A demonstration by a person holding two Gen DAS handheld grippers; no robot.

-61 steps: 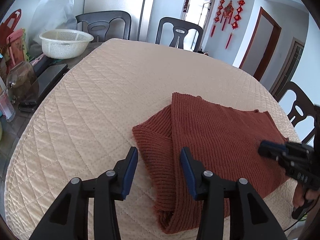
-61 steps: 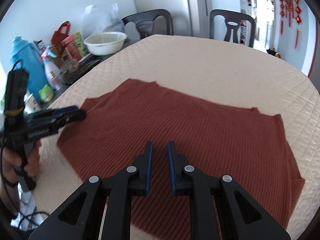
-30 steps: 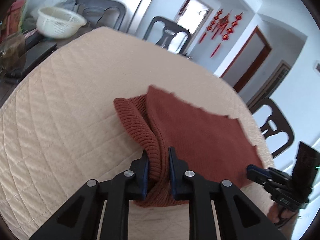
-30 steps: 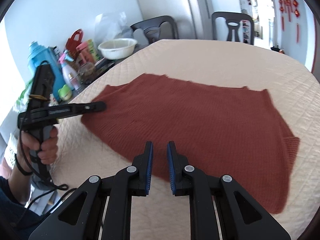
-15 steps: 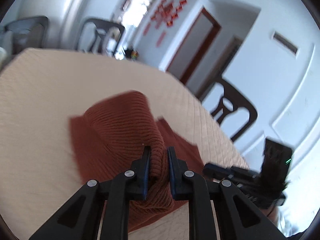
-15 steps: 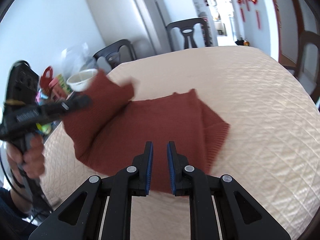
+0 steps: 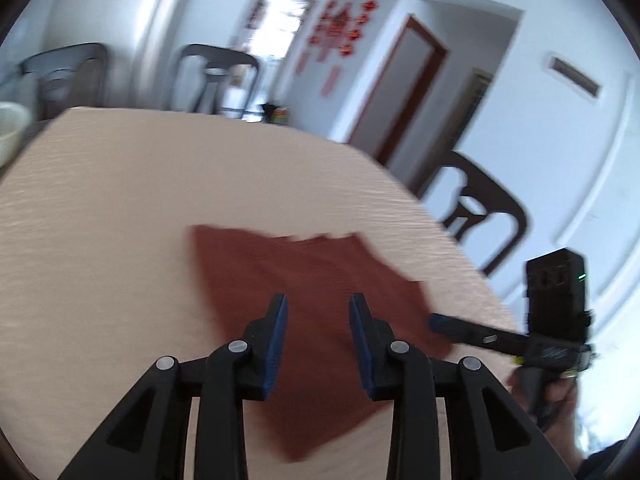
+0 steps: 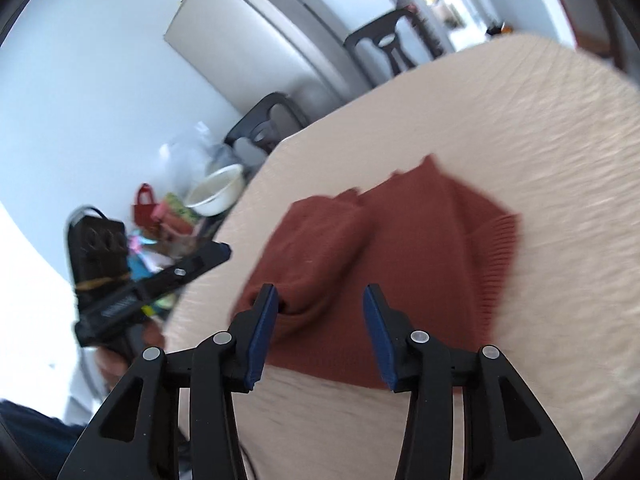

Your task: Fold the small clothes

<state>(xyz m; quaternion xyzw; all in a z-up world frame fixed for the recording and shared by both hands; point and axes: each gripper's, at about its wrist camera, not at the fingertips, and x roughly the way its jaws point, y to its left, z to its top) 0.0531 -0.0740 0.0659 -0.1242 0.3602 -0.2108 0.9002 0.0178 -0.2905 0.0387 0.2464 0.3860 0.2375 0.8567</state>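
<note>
The rust-red ribbed knit sweater (image 7: 304, 296) lies folded on the cream quilted tablecloth (image 7: 120, 208), at the near right part of the table. The left gripper (image 7: 316, 320) hangs above it with its blue-padded jaws apart and nothing between them. The right gripper (image 8: 318, 312) is likewise spread wide and empty, just over the near edge of the sweater (image 8: 384, 256).

The garment sits directly ahead of and below both pairs of jaws, its long axis seemingly running from near to far, though blur makes this uncertain. The right gripper looks the nearer to the cloth.

The right wrist view alone shows a rolled, bulging fold (image 8: 304, 264) on the sweater's left and a ribbed hem on its right. The left wrist view shows only a flat, jagged-edged patch.
</note>
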